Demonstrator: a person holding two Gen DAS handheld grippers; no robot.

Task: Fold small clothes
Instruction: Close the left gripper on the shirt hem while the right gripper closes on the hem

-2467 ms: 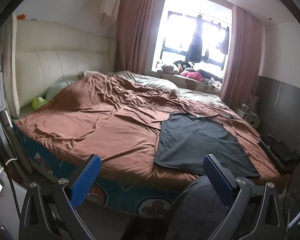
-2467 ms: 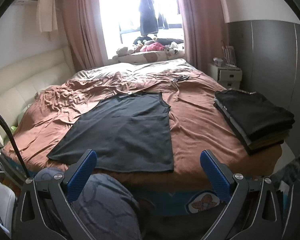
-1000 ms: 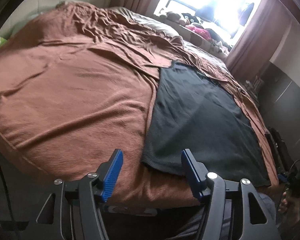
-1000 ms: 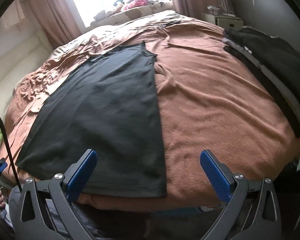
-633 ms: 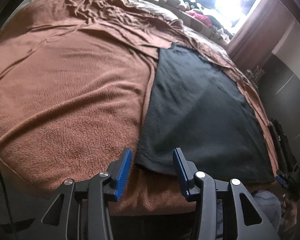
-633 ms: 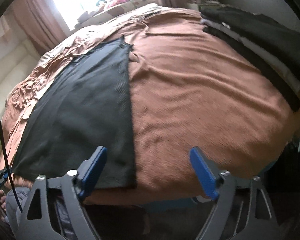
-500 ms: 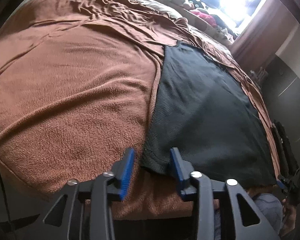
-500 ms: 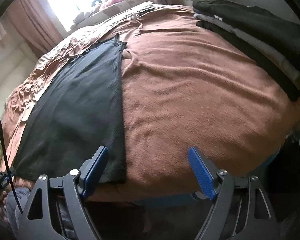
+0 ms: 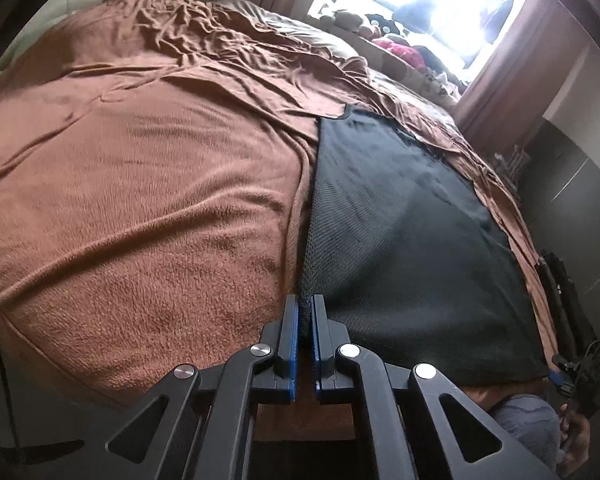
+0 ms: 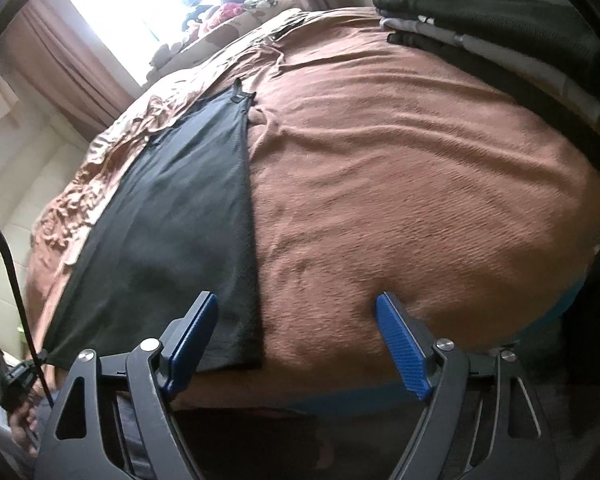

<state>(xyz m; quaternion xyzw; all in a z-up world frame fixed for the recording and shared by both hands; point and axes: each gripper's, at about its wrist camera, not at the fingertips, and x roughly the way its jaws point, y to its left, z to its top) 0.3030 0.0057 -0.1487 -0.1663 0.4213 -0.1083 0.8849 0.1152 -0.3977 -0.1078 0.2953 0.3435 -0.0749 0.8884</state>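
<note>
Left gripper [image 9: 305, 306] pinched on black garment [image 9: 400, 232] corner; right gripper [image 10: 296, 312] wide apart astride its other corner; no legible writing.

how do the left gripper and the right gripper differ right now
The left gripper is shut, pinching the near left corner of the black top; the right gripper stands wide open and holds nothing. The left one sits right at the garment's edge; the right one straddles its near right corner and the brown blanket. Both have blue pads and point down at the bed.

Blown-out window [image 9: 428, 12] backlight, dim foreground, fisheye warping
</note>
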